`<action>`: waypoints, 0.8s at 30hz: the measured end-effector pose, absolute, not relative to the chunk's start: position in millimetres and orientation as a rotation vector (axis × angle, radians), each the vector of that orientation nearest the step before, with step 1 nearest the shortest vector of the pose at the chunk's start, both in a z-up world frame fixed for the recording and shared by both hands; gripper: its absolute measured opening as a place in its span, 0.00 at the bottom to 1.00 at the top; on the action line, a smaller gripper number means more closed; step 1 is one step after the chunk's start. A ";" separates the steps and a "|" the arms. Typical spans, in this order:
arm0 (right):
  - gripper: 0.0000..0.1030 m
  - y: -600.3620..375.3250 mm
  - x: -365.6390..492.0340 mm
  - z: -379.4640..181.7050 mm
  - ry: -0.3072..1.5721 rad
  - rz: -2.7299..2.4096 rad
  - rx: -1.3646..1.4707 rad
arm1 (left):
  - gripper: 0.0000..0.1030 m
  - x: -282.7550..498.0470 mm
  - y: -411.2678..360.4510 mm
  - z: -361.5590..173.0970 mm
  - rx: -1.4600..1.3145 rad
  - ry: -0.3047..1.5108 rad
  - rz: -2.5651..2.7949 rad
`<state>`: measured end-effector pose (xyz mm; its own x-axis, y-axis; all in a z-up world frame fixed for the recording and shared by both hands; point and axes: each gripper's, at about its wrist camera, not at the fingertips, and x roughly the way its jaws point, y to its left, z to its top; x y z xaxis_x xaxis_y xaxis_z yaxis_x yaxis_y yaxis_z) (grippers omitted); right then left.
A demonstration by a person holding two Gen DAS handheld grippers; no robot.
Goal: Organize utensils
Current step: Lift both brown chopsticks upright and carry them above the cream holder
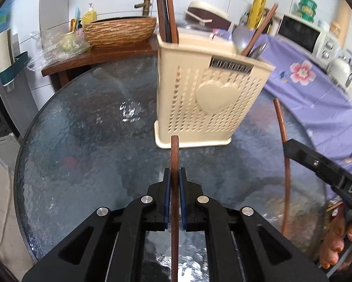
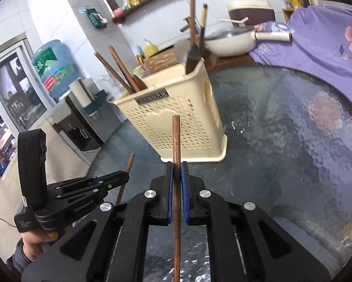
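Note:
My left gripper is shut on a brown wooden chopstick that sticks out forward toward the cream perforated utensil holder. That holder stands upright on the round glass table, with chopsticks and a metal spoon inside. My right gripper is likewise shut on a second chopstick, short of the utensil holder. Each gripper shows in the other's view: the right gripper at the right edge with its chopstick, the left gripper low on the left with its chopstick.
A wooden basin sits on a counter behind the table. A purple floral cloth covers the surface at the right, with a microwave behind it. A lidded pan and a water dispenser stand beyond the holder. A hand shows lower right.

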<state>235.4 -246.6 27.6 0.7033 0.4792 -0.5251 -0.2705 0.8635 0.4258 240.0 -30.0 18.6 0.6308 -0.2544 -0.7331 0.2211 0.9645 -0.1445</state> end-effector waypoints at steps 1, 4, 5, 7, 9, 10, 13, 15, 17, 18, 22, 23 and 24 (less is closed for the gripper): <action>0.07 -246.1 233.8 31.6 0.663 0.432 0.327 | 0.07 238.4 -29.5 22.0 -0.045 0.838 -0.278; 0.07 -247.0 225.0 41.9 0.643 0.453 0.323 | 0.07 228.0 -28.1 34.3 -0.052 0.806 -0.295; 0.07 -248.2 222.4 45.2 0.636 0.458 0.324 | 0.07 224.8 -27.4 38.9 -0.055 0.795 -0.301; 0.07 -250.0 218.2 51.6 0.626 0.474 0.329 | 0.07 216.8 -25.7 48.5 -0.062 0.773 -0.315; 0.07 -250.9 214.2 59.6 0.618 0.491 0.329 | 0.07 209.2 -23.0 59.1 -0.066 0.746 -0.327; 0.07 -250.7 212.0 63.2 0.613 0.496 0.323 | 0.07 207.5 -20.7 63.7 -0.068 0.734 -0.332; 0.07 -248.3 205.2 73.7 0.598 0.512 0.295 | 0.06 199.0 -17.7 75.9 -0.077 0.700 -0.346; 0.07 -245.4 200.5 80.3 0.587 0.522 0.276 | 0.06 191.9 -16.3 85.3 -0.090 0.669 -0.351; 0.07 -243.0 196.7 85.8 0.579 0.531 0.260 | 0.06 188.2 -17.7 91.1 -0.089 0.649 -0.356; 0.07 -241.4 195.2 89.0 0.576 0.537 0.249 | 0.06 185.9 -19.3 94.8 -0.082 0.636 -0.357; 0.07 -239.9 192.4 94.6 0.568 0.537 0.229 | 0.06 180.2 -23.4 101.8 -0.064 0.612 -0.359; 0.07 -239.9 192.1 95.6 0.566 0.536 0.225 | 0.06 179.4 -24.3 103.4 -0.063 0.609 -0.361; 0.07 -239.2 191.6 97.0 0.566 0.537 0.220 | 0.06 178.4 -24.9 105.3 -0.062 0.605 -0.361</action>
